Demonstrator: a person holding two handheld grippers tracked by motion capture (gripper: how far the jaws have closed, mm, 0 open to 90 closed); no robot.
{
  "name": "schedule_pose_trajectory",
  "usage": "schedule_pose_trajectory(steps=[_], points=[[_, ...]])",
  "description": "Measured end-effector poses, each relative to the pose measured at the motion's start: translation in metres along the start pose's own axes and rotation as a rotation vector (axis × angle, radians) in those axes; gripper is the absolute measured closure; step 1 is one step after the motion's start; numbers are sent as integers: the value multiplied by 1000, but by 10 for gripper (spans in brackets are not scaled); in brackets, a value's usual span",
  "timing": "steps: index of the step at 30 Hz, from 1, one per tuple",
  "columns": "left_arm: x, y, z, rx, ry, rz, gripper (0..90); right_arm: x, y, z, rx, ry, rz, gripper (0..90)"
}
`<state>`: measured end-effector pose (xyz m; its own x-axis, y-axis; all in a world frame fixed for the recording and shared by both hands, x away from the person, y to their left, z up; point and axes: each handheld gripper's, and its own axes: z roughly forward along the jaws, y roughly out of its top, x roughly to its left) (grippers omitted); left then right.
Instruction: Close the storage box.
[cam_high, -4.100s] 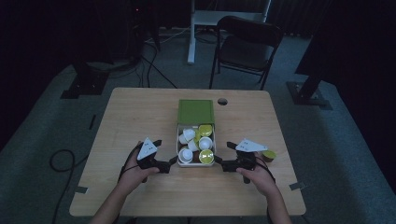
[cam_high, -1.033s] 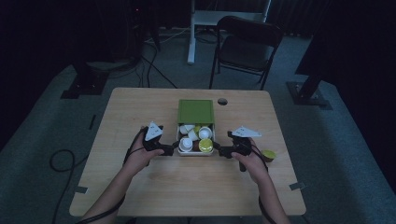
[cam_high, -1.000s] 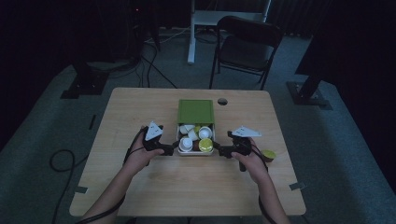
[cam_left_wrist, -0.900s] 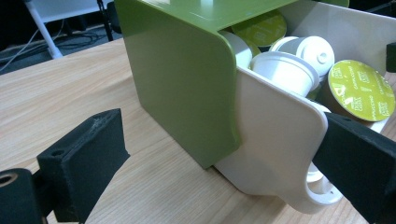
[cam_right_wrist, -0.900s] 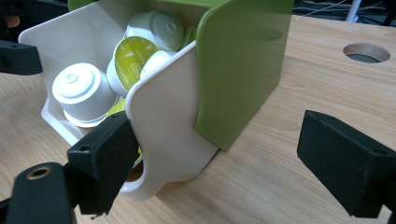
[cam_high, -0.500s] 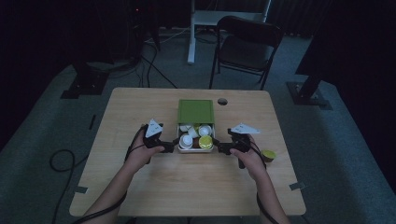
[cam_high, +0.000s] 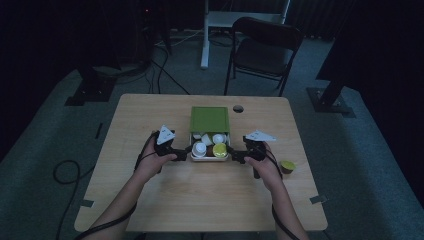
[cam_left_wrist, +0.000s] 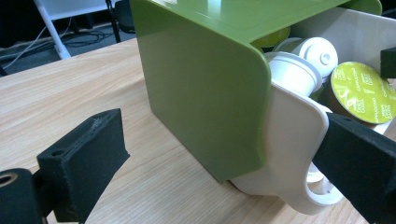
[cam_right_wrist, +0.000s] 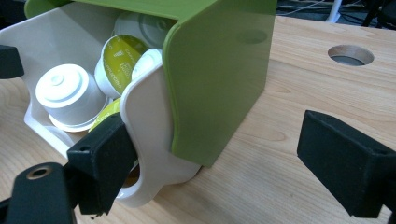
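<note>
a lone pod (cam_high: 287, 166) sat on the counter (cam_high: 150, 110) near its right edge. a round hole (cam_high: 238, 108) pierced the counter's far side. beyond it a dark chair (cam_high: 264, 47) stood on the floor.

Drawer between my two grippers, capsules inside

My left gripper (cam_high: 181, 153) sits at the left end of the pulled-out drawer (cam_high: 209, 158) and my right gripper (cam_high: 238, 157) at its right end, so the drawer lies between my fingers. Beyond my fingertips, the drawer runs back into its box (cam_high: 209, 119). Capsules (cam_high: 210, 145) lie in the drawer, between both sets of fingers. One loose capsule (cam_high: 287, 166) rests on the table (cam_high: 210, 200), right of my right hand (cam_high: 263, 167).
</note>
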<state>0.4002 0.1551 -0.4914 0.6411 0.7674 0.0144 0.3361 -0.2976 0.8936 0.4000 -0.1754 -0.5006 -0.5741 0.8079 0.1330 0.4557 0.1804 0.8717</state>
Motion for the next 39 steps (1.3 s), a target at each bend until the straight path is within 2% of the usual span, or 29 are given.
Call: schedule_pose_trajectory(steps=[5, 23, 39], points=[[3, 0, 2, -3, -1, -9, 40, -1, 1, 3, 1, -4, 4, 125], [7, 5, 10, -4, 28, 0, 40, -5, 5, 12, -8, -31, 39, 123], [11, 9, 14, 1, 36, 10, 40, -8, 7, 17, -15, -42, 56, 122]])
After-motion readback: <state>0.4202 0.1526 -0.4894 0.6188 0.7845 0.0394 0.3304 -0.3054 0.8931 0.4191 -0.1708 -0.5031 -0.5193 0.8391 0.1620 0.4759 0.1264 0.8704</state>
